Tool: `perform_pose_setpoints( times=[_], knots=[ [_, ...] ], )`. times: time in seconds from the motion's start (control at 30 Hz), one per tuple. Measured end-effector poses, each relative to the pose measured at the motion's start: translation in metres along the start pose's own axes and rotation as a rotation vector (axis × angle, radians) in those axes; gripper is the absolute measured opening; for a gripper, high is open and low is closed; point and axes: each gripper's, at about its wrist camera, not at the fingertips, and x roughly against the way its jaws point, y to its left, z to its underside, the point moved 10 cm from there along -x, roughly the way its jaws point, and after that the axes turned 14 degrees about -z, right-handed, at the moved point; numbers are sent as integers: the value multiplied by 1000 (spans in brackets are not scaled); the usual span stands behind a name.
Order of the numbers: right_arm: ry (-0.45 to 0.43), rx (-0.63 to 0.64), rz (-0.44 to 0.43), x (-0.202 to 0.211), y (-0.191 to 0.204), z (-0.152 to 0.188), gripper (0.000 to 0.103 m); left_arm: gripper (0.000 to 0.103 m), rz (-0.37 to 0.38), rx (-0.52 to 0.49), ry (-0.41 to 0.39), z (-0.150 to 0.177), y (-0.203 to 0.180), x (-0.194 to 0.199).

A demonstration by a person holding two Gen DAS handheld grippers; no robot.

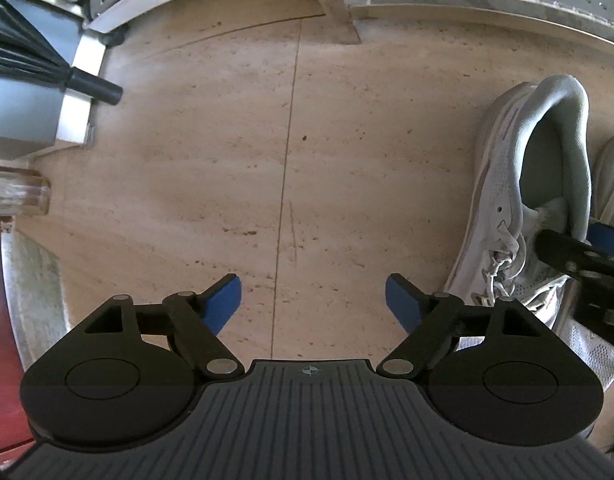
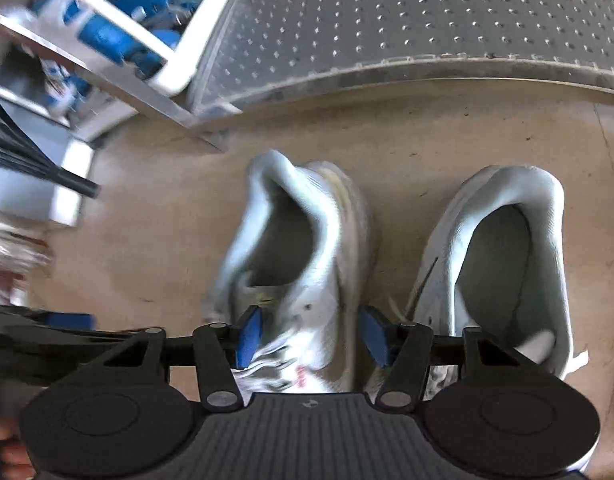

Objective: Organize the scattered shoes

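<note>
Two white sneakers sit paired ahead of the right gripper [image 2: 311, 336], which straddles the left shoe [image 2: 303, 264] half-open, not clamped; left gripper [image 1: 313, 300] wide, empty; final alignment remains.

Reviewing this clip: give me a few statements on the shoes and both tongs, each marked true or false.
1. The left tongs stand open over bare floor. True.
2. The right tongs straddle the left white sneaker near its laces. True.
3. The two sneakers lie on the perforated metal platform. False: both the left sneaker and the right white sneaker lie on the floor in front of it.
4. The left tongs hold a sneaker. False: nothing is between their pads.
5. The sneakers are black. False: both are white.
</note>
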Motion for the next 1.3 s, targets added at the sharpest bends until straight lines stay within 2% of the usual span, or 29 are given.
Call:
perform_pose_setpoints(
  times=[0.1, 0.13, 0.17, 0.23, 0.43, 0.5, 0.6, 0.73, 0.8, 0.93, 1.0, 1.07, 1.17, 1.3],
  knots=[
    [21, 63, 25, -9, 7, 0, 42, 84, -4, -16, -5, -1, -2, 0],
    [15, 63, 9, -5, 11, -2, 38, 84, -4, -19, -8, -2, -3, 0],
    [7, 62, -7, 0, 14, -4, 25, 84, -5, -23, -12, -2, -3, 2],
    [-7, 61, -39, 8, 21, -7, 19, 84, -8, -25, -11, -3, -2, 3],
    [-64, -7, -113, 46, 25, -14, 16, 84, -13, 26, -30, -8, 12, 28],
    [-127, -61, -163, 89, 19, -23, 16, 84, 5, 54, -50, -9, 19, 48],
    [-206, -100, -211, 150, 7, -32, 16, 87, 14, -1, -58, -5, 17, 80],
    [-289, -96, -148, 231, -28, -26, 16, 87, 22, -100, -179, -4, -2, 151],
    [-301, -92, -85, 257, -51, -22, 16, 87, 69, -86, -224, -5, -13, 193],
    [-277, -135, 4, 265, -94, -13, 17, 90, 164, -25, -282, 3, -25, 262],
    [-258, -180, 23, 251, -118, -6, 16, 92, 192, 20, -314, 6, -26, 284],
    [-242, -222, 27, 234, -132, -2, 16, 92, 211, 60, -321, 4, -29, 286],
    [-239, -287, 39, 208, -146, 0, 16, 92, 229, 72, -286, -1, -39, 272],
    [-289, -366, 68, 188, -154, -2, 16, 91, 167, 0, -276, -9, -49, 252]
  ],
)
